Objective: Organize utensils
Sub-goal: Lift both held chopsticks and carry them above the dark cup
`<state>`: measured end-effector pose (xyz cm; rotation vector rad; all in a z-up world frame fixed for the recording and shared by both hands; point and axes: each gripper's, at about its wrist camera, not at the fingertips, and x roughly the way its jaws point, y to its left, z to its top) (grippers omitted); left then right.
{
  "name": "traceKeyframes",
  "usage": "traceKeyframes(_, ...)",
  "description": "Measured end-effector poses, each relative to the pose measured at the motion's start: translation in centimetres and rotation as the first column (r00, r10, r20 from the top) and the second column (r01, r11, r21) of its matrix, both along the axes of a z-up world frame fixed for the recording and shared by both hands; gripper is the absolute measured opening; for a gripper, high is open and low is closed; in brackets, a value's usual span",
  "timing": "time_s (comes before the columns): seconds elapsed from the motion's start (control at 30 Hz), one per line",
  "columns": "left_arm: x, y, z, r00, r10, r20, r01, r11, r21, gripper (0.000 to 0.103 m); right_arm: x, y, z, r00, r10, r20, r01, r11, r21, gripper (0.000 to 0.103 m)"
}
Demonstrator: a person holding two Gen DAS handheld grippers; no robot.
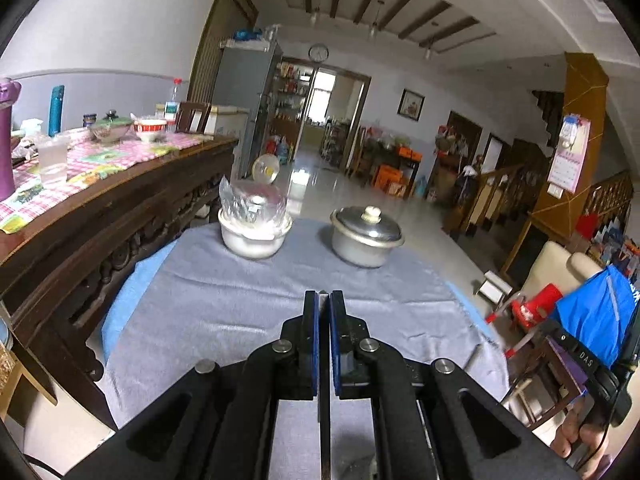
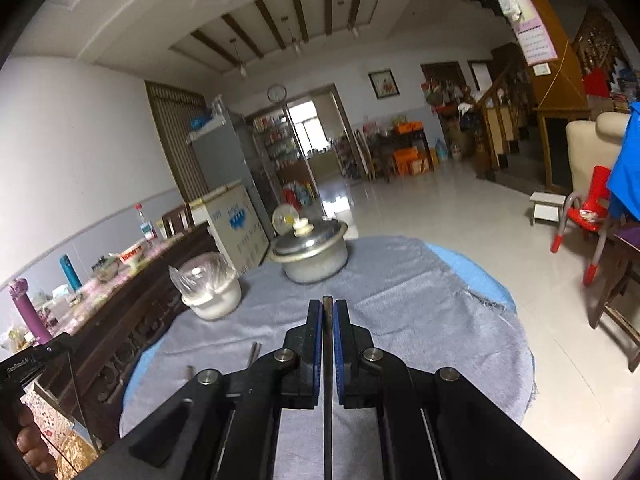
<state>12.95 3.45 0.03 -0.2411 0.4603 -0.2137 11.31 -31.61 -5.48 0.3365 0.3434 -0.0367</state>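
My left gripper (image 1: 324, 294) is shut on a thin flat metal utensil (image 1: 324, 420) that runs back between the jaws, held above the grey cloth (image 1: 240, 300). My right gripper (image 2: 328, 302) is shut on a dark thin utensil handle (image 2: 327, 400). Two more utensil handles (image 2: 255, 354) lie on the cloth to its left; one end also shows in the left wrist view (image 1: 474, 354). A white bowl (image 1: 256, 236) with a plastic bag in it and a lidded metal pot (image 1: 366, 238) stand at the cloth's far side.
A dark carved wooden sideboard (image 1: 100, 216) with a pink checked cloth, cups and bowls stands left of the table. A red child's chair (image 2: 588, 216) and a cream armchair (image 2: 592, 152) stand on the tiled floor to the right. The pot (image 2: 310, 254) and bowl (image 2: 214, 298) lie ahead.
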Motion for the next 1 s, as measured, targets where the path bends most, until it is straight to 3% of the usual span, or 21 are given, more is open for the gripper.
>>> traceKeyframes(0.53, -5.5, -0.7, 3.4, 0.986, 0.016, 0.166, -0.006, 0.998, -0.06, 0.005, -6.5, 2.4, 4.0, 0.982, 0.006, 0.191, -0.001, 1.0, -0.027, 0.006)
traceKeyframes(0.83, -5.5, -1.8, 2.0, 0.987, 0.065, 0.146, -0.06, 0.998, -0.035, 0.005, -7.5, 3.7, 3.2, 0.981, 0.025, 0.193, -0.018, 0.999, -0.038, 0.006)
traceKeyframes(1.0, -5.6, -2.8, 1.1, 0.988, 0.086, 0.132, -0.088, 0.996, 0.014, 0.005, -7.8, 4.5, 2.8, 0.981, 0.048, 0.185, -0.042, 0.999, -0.034, 0.006)
